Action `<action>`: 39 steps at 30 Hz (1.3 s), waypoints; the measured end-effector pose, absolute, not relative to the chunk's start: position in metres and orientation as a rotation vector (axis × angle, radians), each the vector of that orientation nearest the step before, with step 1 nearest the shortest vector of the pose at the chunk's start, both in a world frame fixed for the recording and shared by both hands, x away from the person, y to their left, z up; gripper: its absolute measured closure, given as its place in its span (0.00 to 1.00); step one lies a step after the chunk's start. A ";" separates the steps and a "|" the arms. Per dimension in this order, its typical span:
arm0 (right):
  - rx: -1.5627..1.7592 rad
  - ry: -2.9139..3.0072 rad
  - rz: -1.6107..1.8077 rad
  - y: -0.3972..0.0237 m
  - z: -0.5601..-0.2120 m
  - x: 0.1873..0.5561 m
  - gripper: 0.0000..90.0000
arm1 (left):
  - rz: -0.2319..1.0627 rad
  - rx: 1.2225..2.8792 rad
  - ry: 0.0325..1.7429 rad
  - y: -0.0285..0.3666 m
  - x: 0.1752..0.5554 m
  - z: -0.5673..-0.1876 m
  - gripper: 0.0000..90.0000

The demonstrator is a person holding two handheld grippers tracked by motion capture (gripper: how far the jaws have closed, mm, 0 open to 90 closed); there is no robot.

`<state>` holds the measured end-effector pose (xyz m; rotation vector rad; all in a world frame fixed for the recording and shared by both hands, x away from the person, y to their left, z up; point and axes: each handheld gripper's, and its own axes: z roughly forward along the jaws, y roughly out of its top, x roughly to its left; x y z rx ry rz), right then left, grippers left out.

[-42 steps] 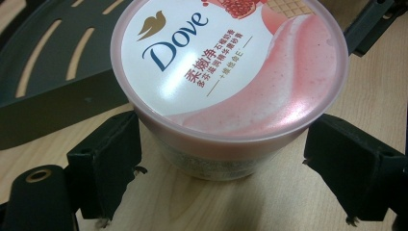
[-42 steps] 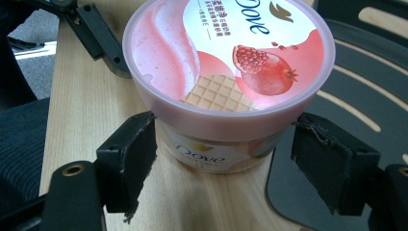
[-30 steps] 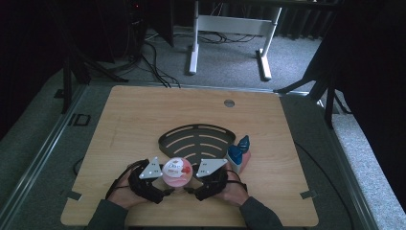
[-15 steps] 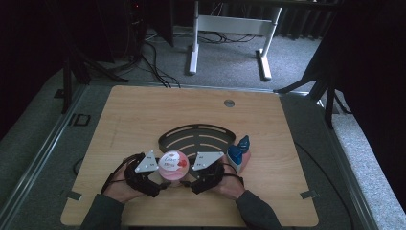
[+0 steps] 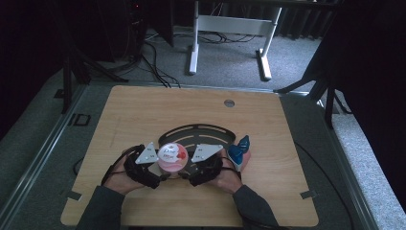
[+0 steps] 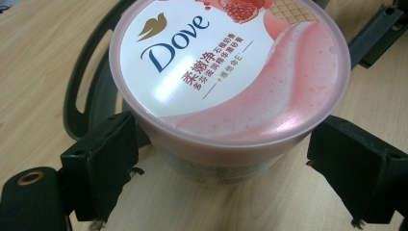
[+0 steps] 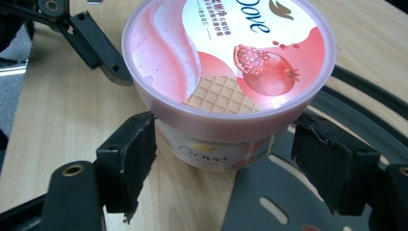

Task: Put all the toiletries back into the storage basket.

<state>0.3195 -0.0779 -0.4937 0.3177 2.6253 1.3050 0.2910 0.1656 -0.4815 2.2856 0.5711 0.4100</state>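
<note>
Two tools on one target: pink-lidded Dove tub (image 5: 171,155), sitting upright, lid up, near the front middle of the desk (image 5: 143,110). Resting at the near edge of the black slotted rack (image 5: 201,129), base seemingly partly on rack, partly on bare wood; exact share hard to tell.

Key relation: tub dead centre between left tool (image 5: 160,175) and right tool (image 5: 186,175), approached from opposite sides. Neither hand nearer, both right at it. Round body, so no long axis to align with; only the vertical one, straight up.

Left gripper view: tub (image 6: 226,82) straddled by left tool (image 6: 228,173), jaws spread wide. One pad against the wall under the lid rim, other pad seemingly just off it, so judged not clamped.

Right gripper view: tub (image 7: 228,62) likewise between the jaws of right tool (image 7: 230,166), both pads at or touching the wall below the rim. Cannot tell whether squeezing or merely resting against it.

Judgement: next move likely a two-sided squeeze and lift, or a hold with one and twist of the lid with the other. Worth watching: pads low under the overhanging rim, smooth wall, slip possible.

Blue-topped item (image 5: 238,152) just right of the right hand, clear of the tub.
</note>
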 end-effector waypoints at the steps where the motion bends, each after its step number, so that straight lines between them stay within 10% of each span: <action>1: 0.316 2.620 1.306 -0.077 -0.493 0.321 0.26 | 0.412 2.287 0.569 0.166 0.292 -0.481 0.12; 39: 0.361 2.598 1.224 -0.050 -0.492 0.344 0.25 | 0.496 2.318 0.562 0.181 0.318 -0.481 0.12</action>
